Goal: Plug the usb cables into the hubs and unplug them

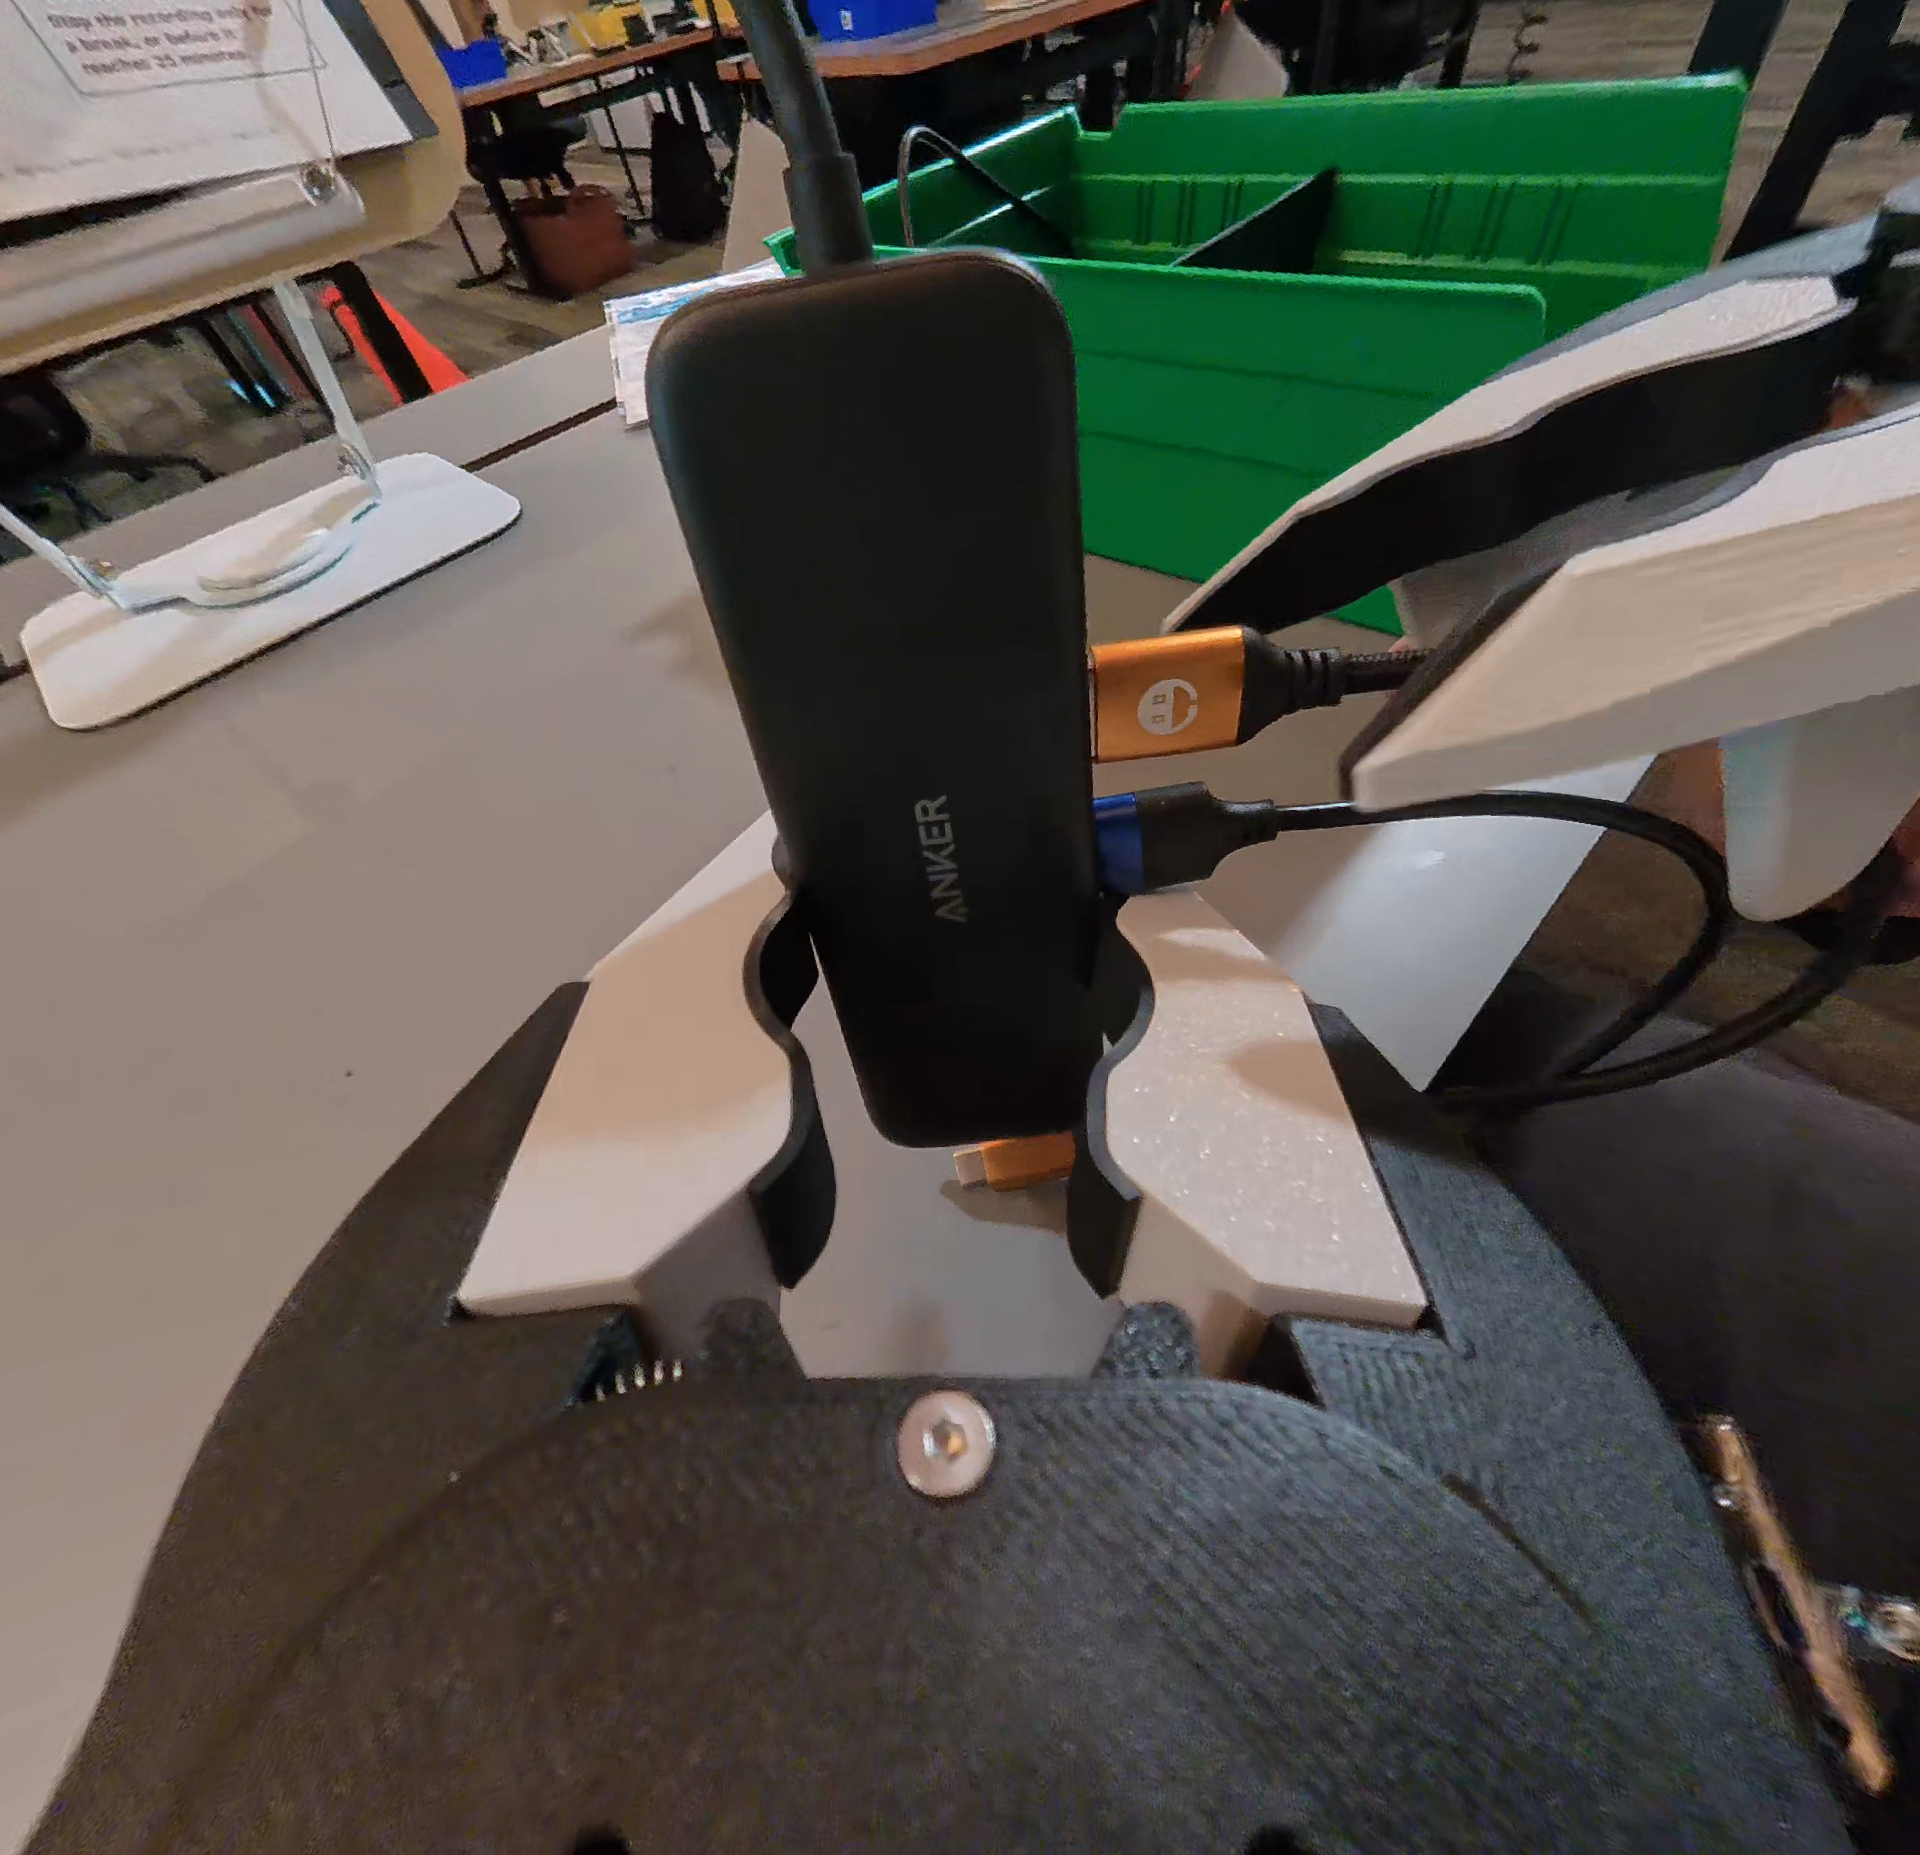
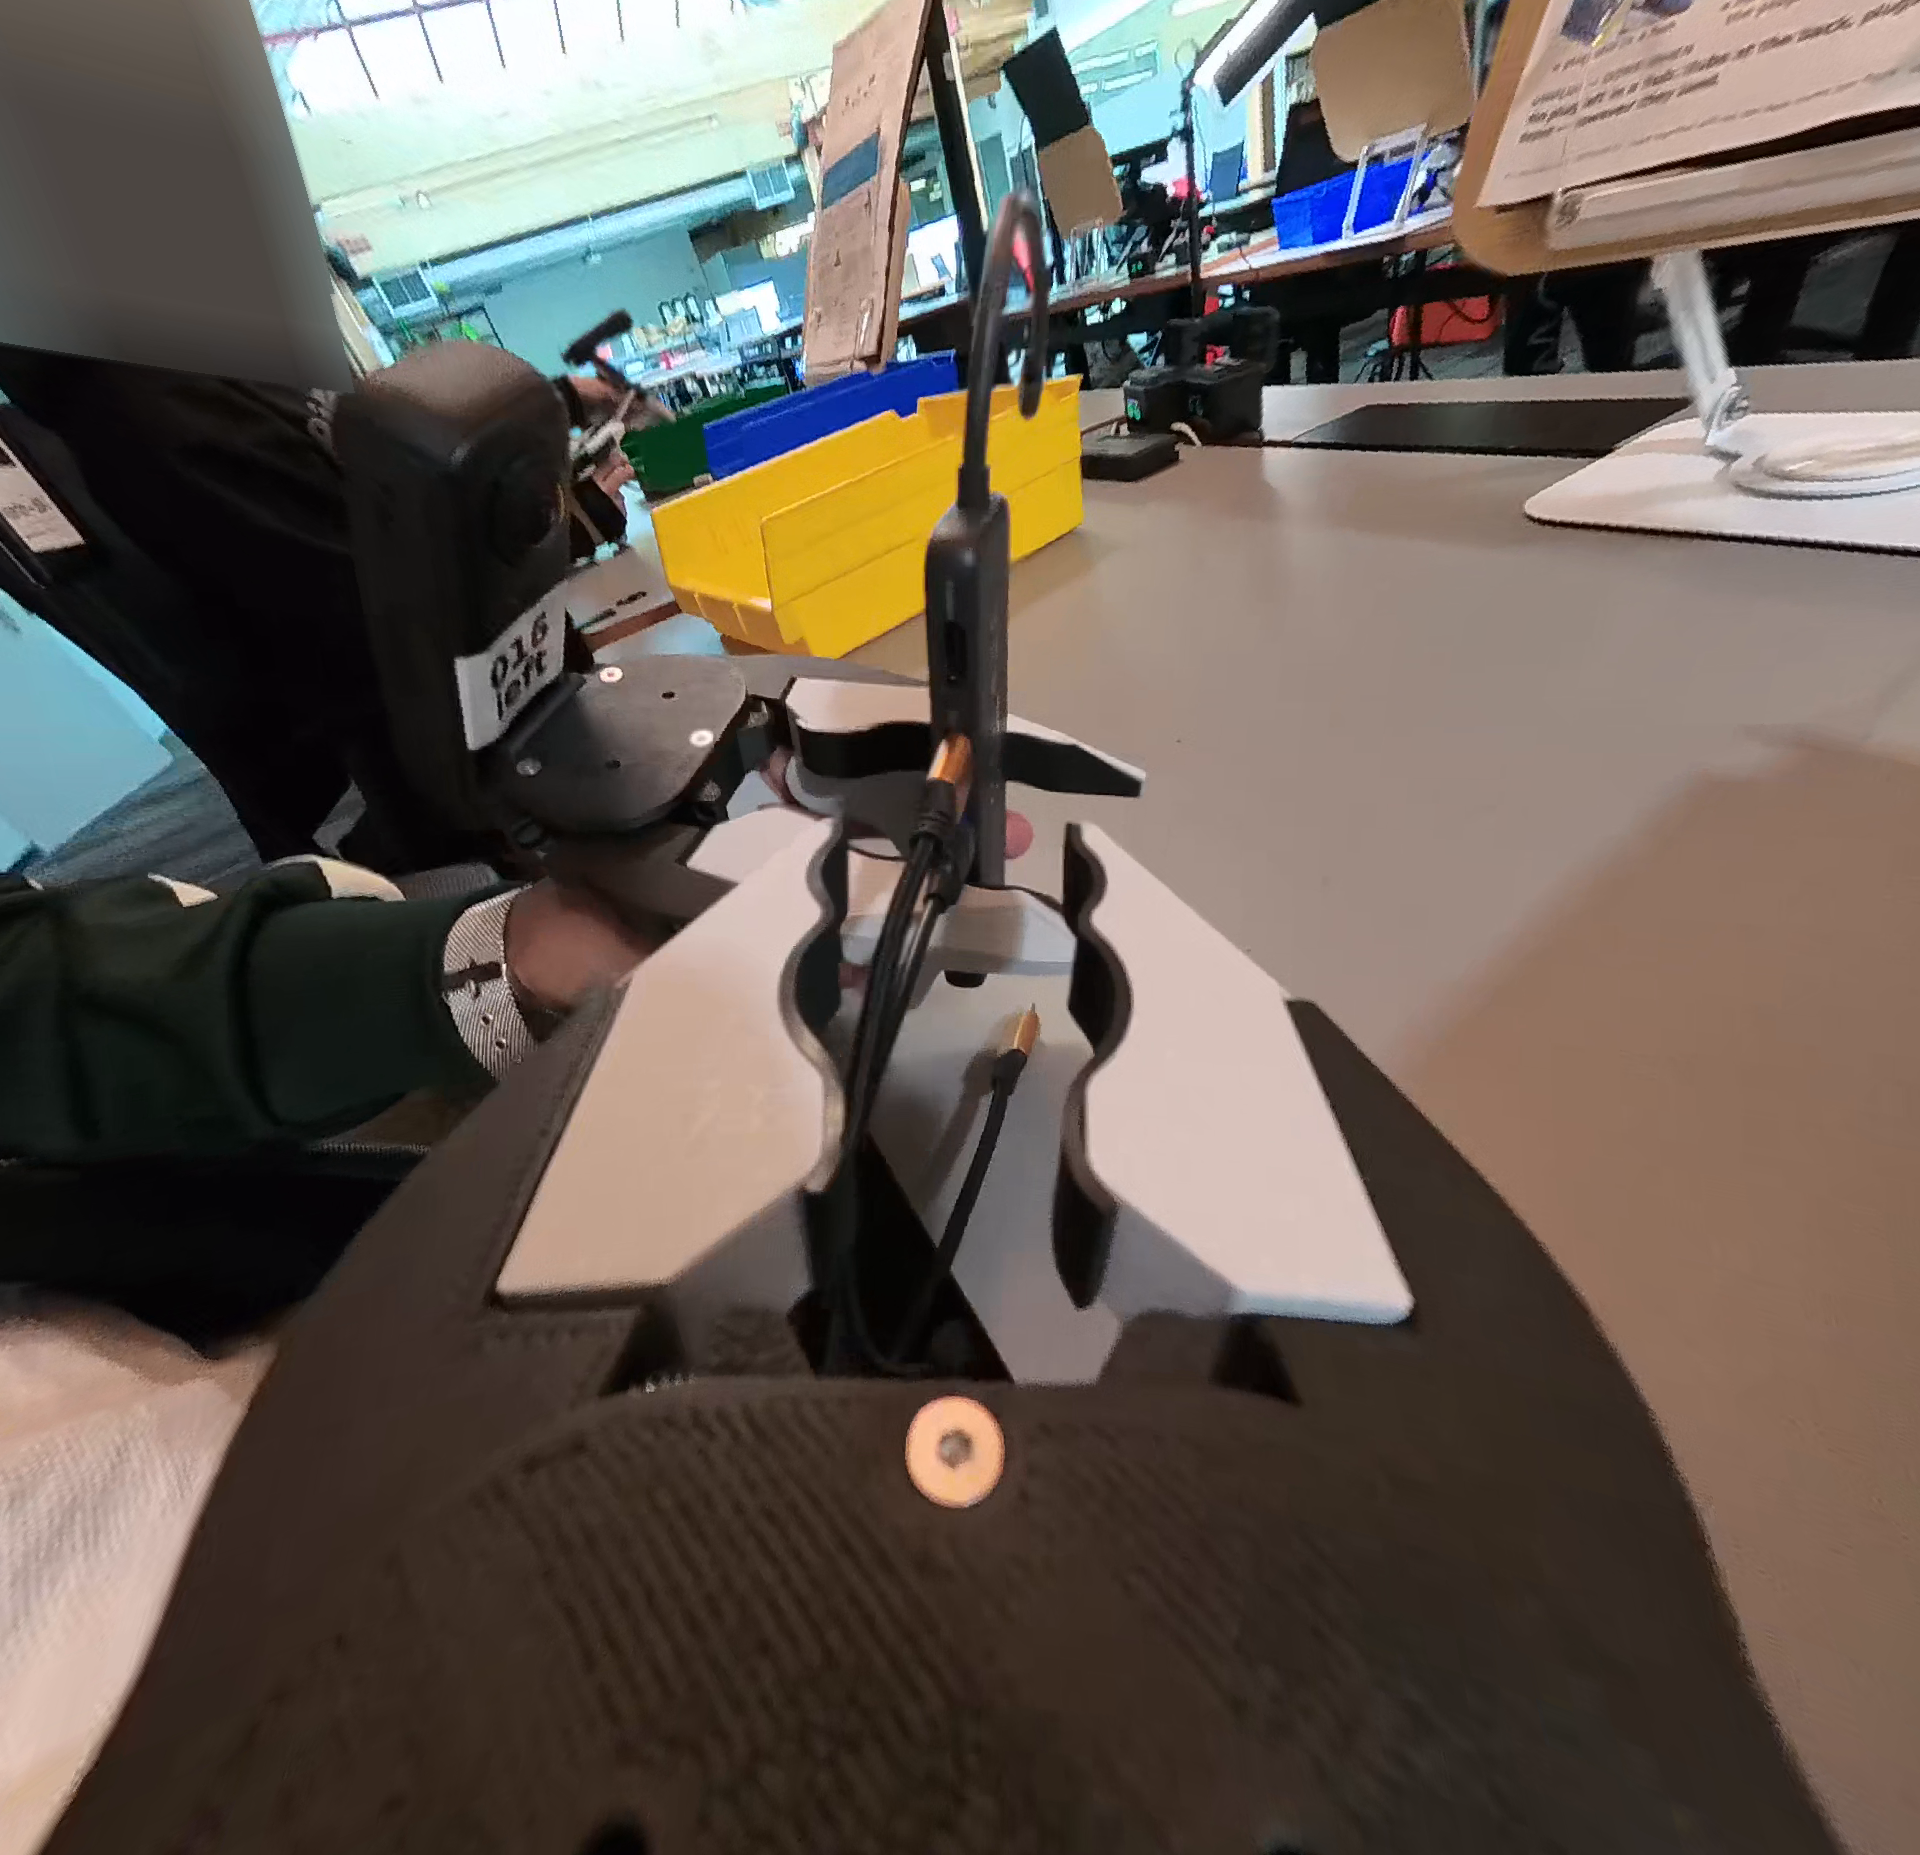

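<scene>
My left gripper [image 1: 940, 901] is shut on the lower end of a black USB hub [image 1: 873, 600] and holds it upright above the grey table [image 1: 312, 870]. An orange plug [image 1: 1164, 693] and a blue plug [image 1: 1143, 839] sit in the hub's right side. My right gripper [image 1: 1262, 699] is open, with its fingers on either side of the orange plug's cable. In the right wrist view the hub [image 2: 971, 610] shows edge-on, the right gripper [image 2: 951, 849] is open around the cables, and the left gripper [image 2: 987, 740] clamps the hub. A loose orange plug [image 2: 1018, 1031] lies on the table.
A green bin [image 1: 1299, 403] stands behind the hub. A yellow bin [image 2: 873, 538] and a blue bin [image 2: 831, 413] stand at the far left. A document stand [image 2: 1766, 486] is at the right. A person's sleeve [image 2: 208, 995] lies along the left edge.
</scene>
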Demonstrator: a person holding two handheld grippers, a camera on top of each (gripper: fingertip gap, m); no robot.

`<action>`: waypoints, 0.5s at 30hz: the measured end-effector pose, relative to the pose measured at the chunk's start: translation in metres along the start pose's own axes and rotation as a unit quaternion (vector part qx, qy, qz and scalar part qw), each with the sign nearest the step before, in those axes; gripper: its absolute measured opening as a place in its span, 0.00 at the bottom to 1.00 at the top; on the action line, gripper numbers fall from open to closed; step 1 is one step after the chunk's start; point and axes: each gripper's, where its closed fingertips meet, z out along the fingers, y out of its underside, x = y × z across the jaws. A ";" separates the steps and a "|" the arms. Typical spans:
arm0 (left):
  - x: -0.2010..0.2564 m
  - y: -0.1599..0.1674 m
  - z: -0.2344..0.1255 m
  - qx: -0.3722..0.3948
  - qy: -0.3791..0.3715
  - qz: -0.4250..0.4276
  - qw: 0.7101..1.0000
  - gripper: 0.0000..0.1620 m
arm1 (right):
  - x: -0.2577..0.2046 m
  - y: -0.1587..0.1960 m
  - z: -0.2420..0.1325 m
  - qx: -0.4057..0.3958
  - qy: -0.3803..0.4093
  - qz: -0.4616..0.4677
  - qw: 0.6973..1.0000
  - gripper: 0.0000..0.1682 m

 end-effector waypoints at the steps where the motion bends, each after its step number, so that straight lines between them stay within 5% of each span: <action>1: 0.001 0.000 0.000 -0.001 -0.004 0.017 1.000 0.31 | -0.001 0.003 0.002 -0.008 0.003 -0.011 1.000 0.24; 6: 0.007 0.001 0.002 -0.008 -0.015 0.051 0.999 0.31 | 0.001 0.004 0.002 -0.023 0.041 -0.061 0.997 0.04; 15: -0.004 -0.006 -0.001 0.004 -0.037 0.019 0.999 0.28 | -0.001 -0.005 0.006 -0.013 0.047 -0.021 0.999 0.03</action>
